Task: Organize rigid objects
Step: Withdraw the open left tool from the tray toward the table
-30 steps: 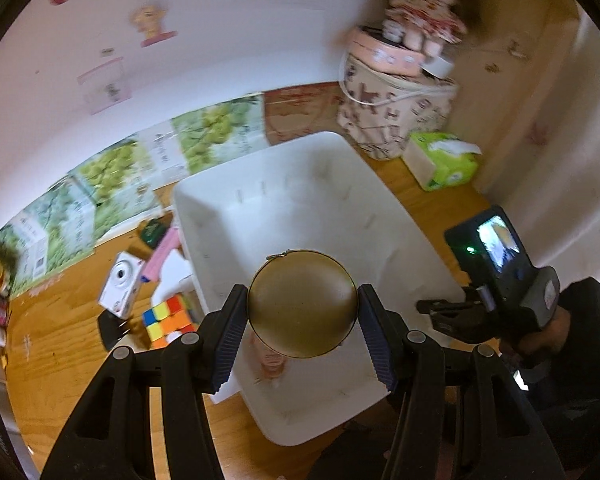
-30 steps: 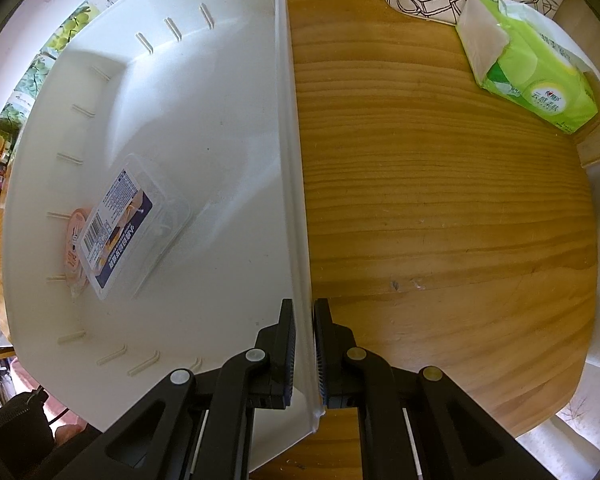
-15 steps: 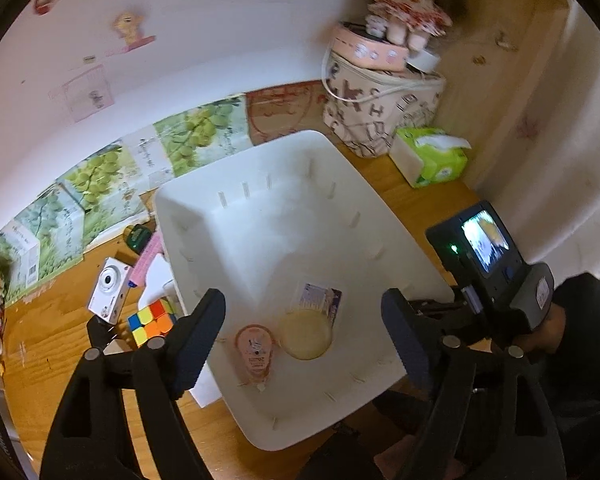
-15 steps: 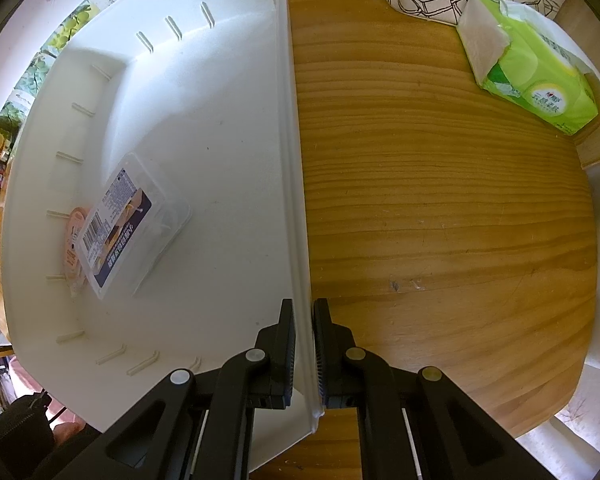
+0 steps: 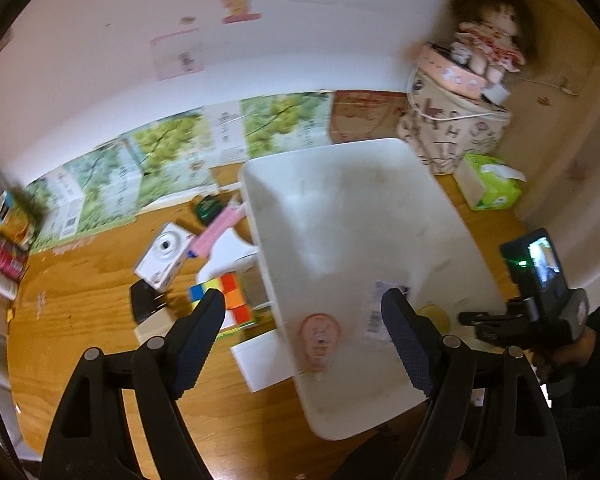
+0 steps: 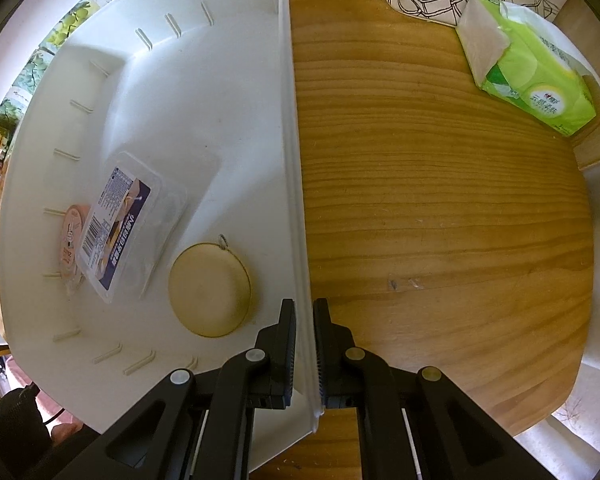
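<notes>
A white plastic bin (image 5: 352, 216) (image 6: 180, 80) stands on the wooden table. Inside it lie a round gold tin (image 6: 210, 290) (image 5: 434, 316), a clear labelled box (image 6: 124, 228) and a pink oval case (image 5: 320, 334) (image 6: 71, 240). My left gripper (image 5: 302, 304) hangs open and empty above the bin's near left edge. My right gripper (image 6: 304, 312) is shut on the bin's right wall (image 6: 296, 184), one finger inside and one outside. Left of the bin lie a colour cube (image 5: 228, 296), a white camera (image 5: 164, 256), a pink flat piece (image 5: 216, 232) and a white box (image 5: 260, 360).
A green tissue pack (image 5: 488, 184) (image 6: 528, 72) and a patterned bag (image 5: 452, 128) with a doll (image 5: 488, 44) on top stand at the back right. Green printed cartons (image 5: 148, 168) line the wall. A person's hand (image 5: 568, 352) holds the right gripper's handle.
My left gripper opened and let the gold tin drop into the bin, where it now lies by the right wall. The left view then swung left towards the loose objects. The right gripper kept still.
</notes>
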